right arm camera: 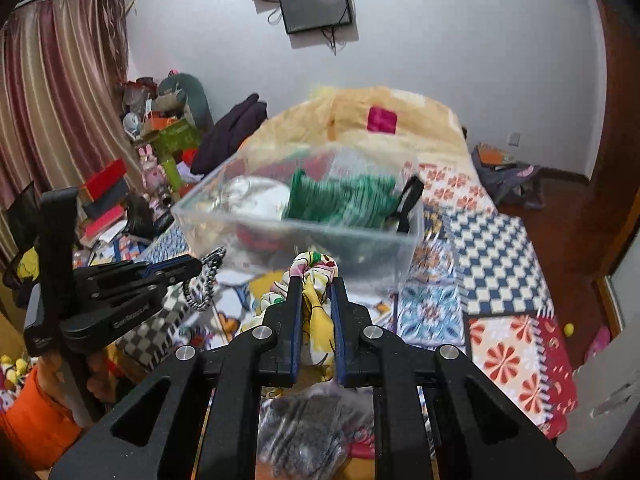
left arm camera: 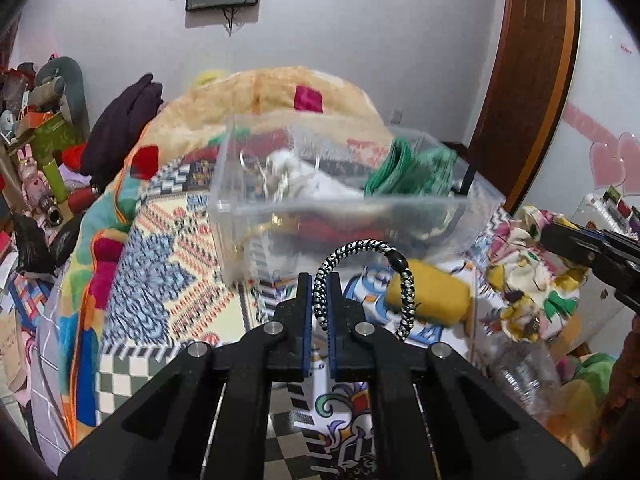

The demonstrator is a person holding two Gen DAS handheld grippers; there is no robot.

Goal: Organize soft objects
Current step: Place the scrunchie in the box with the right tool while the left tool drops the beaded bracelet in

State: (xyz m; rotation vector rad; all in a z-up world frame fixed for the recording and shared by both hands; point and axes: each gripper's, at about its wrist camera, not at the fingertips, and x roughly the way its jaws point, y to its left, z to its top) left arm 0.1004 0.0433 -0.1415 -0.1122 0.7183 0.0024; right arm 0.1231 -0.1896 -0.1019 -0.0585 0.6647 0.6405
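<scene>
The left claw [left arm camera: 320, 280] is clamped on a black-and-white braided cord loop [left arm camera: 362, 250], which arches up from between its fingers and droops to the right with a black bead at its bend. The right claw [right arm camera: 316, 284] is clamped on a floral fabric scrunchie [right arm camera: 314, 270] of yellow, pink and green, bunched between its blue-padded fingers; the same scrunchie appears at the right of the left wrist view, gripped well above the bed. White lettering is moulded on the side of the left claw as seen from the right wrist view, but it is too small to read.

Just beyond both claws a yellow soft roll [left arm camera: 430, 292] lies on the patchwork bedspread [right arm camera: 496, 248]. Behind it stands a clear plastic bin [left arm camera: 332, 204], blurred in both views, holding a green striped cloth [right arm camera: 344, 196] at its right, a white fabric piece [left arm camera: 316, 184] at its left, a black strap [right arm camera: 410, 200] against the right wall and something red lower down. Farther off, a tan blanket [left arm camera: 276, 88] is heaped at the head of the bed, and a dark screen [right arm camera: 316, 6] hangs on the wall.
</scene>
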